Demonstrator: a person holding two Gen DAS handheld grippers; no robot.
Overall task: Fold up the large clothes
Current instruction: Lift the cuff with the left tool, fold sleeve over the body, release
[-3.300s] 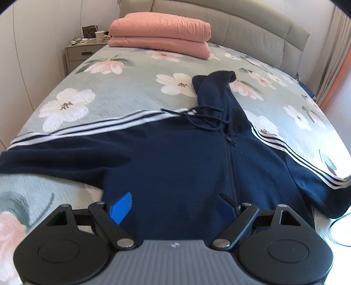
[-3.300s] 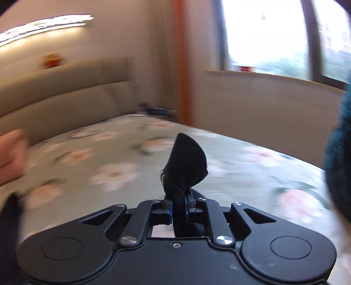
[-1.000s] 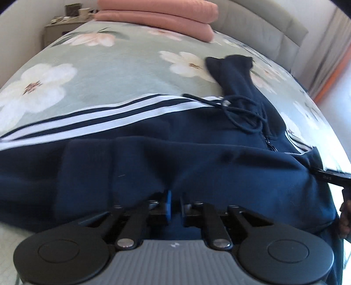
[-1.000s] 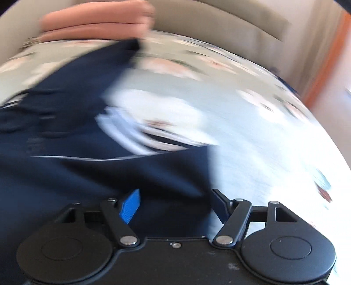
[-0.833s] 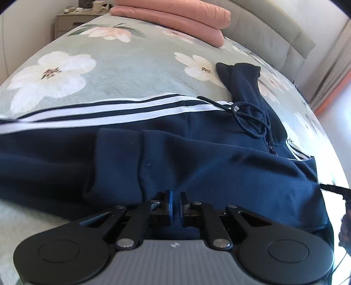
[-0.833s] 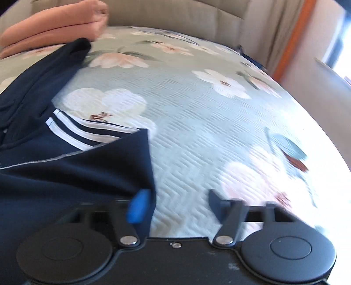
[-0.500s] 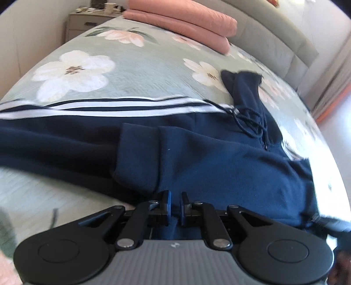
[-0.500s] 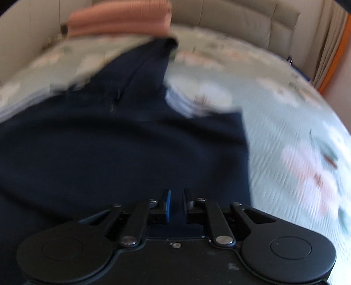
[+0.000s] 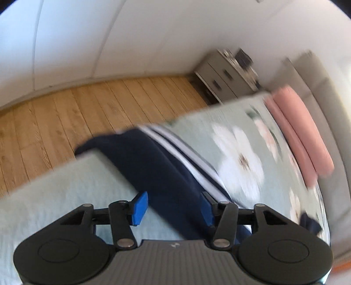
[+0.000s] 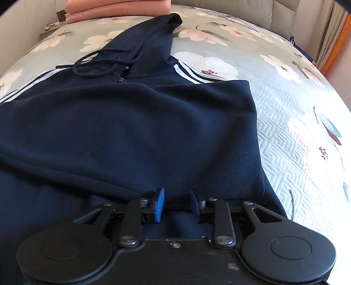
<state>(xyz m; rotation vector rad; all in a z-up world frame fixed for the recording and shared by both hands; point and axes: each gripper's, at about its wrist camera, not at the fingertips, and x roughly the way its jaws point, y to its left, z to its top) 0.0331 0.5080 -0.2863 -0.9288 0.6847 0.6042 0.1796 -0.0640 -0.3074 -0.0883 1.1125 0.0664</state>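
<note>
1 navy hoodie [image 10: 136, 122], hem hid under rt gripper [image 10: 177, 205] | L gripper [image 9: 173, 207] view blurred, sleeve [image 9: 151, 166] cuff off-bed | both grippers' fingers apart, 2 pink quilts [image 9: 300, 131]

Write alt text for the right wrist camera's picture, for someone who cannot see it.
A navy blue zip-up hoodie with white shoulder stripes lies on a pale green floral bedspread, its right side already folded inward. The right claw hangs open over the hoodie's lower edge, and a folded pink quilt rests by the headboard.
</note>
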